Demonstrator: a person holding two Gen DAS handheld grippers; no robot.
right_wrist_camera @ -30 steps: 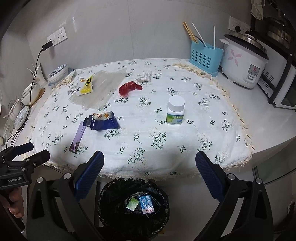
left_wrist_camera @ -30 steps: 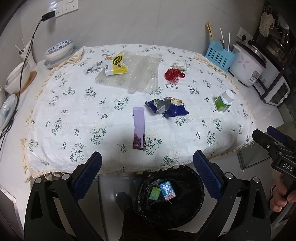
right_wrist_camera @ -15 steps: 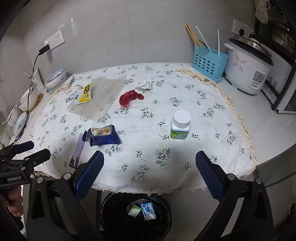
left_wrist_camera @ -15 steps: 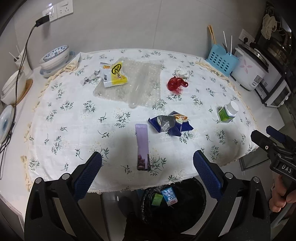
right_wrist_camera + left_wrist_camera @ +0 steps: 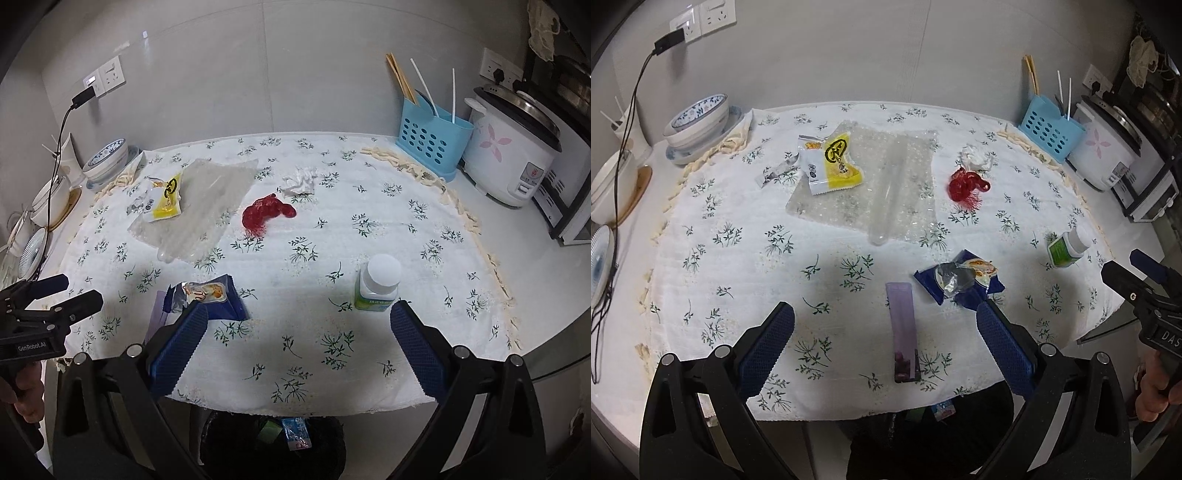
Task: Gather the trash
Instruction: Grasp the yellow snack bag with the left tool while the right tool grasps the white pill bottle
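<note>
Trash lies on the flowered tablecloth [image 5: 746, 258]: a purple sachet [image 5: 904, 328], a blue snack wrapper [image 5: 960, 282], a yellow wrapper [image 5: 834, 164] on clear bubble wrap [image 5: 886, 184], red netting [image 5: 966, 186] and a crumpled tissue [image 5: 977, 157]. My left gripper [image 5: 884, 336] is open and empty, with the purple sachet between its fingers. My right gripper [image 5: 299, 338] is open and empty over the near table edge, between the blue wrapper [image 5: 212, 295] and a green pill bottle [image 5: 378, 284]. A black trash bin [image 5: 273, 443] with scraps stands below the edge.
Bowls and plates [image 5: 698, 125] stand at the back left, with a cable [image 5: 631, 107] hanging from a wall socket. A blue utensil caddy [image 5: 432, 144], a rice cooker [image 5: 513, 155] and an oven [image 5: 1145, 184] stand at the back right.
Both grippers have moved forward and over the table; the bin has slid down under the table edge in both views. Both stay open and empty.
</note>
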